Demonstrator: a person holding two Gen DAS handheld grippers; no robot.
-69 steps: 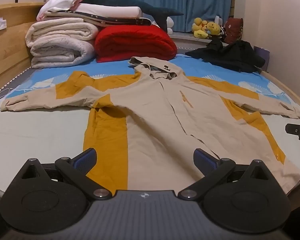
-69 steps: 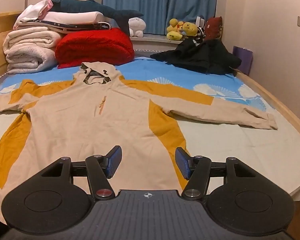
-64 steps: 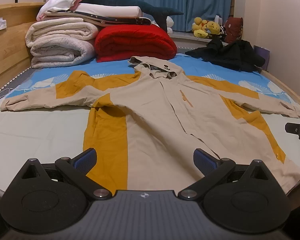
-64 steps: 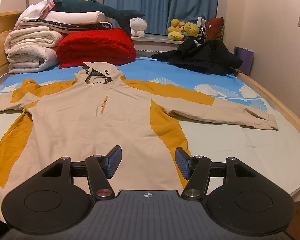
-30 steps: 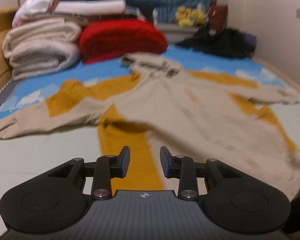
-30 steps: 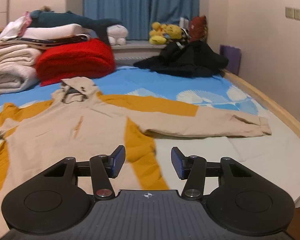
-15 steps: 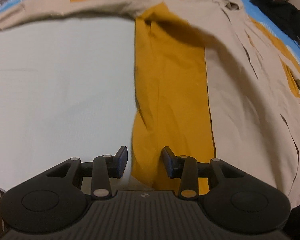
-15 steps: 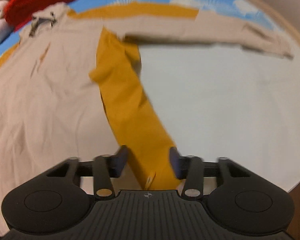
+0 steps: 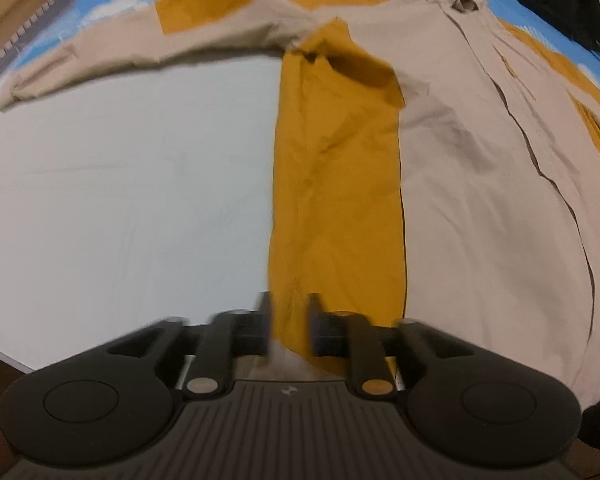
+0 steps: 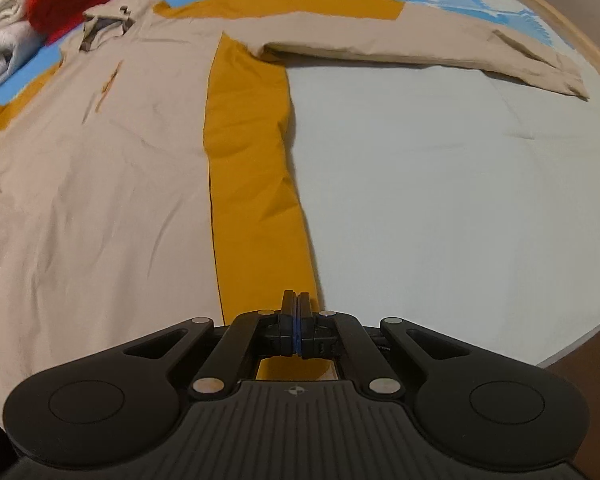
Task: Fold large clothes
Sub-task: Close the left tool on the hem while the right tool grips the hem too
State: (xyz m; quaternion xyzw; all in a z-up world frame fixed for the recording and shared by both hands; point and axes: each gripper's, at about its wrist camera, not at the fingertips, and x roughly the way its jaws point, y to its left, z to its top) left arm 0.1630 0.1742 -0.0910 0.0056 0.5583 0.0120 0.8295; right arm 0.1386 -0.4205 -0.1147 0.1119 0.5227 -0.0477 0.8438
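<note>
Jacket (image 9: 480, 200) lay flat on the bed sheet (image 9: 120, 200), hem at 6 o'clock, hood at 12. Right gripper (image 10: 296, 312) was pressed together over the mustard hem corner; whether it caught cloth, can't tell. Left gripper (image 9: 290, 320) was spread astride its mustard hem edge (blurred). Risk: a shallow bite could slip on lifting, skewing the fold. No legible writing.

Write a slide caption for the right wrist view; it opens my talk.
Right hand-held gripper shut at the jacket's mustard side hem.

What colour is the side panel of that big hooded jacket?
Mustard yellow side panel on the beige hooded jacket; clearest in the right wrist view.
</note>
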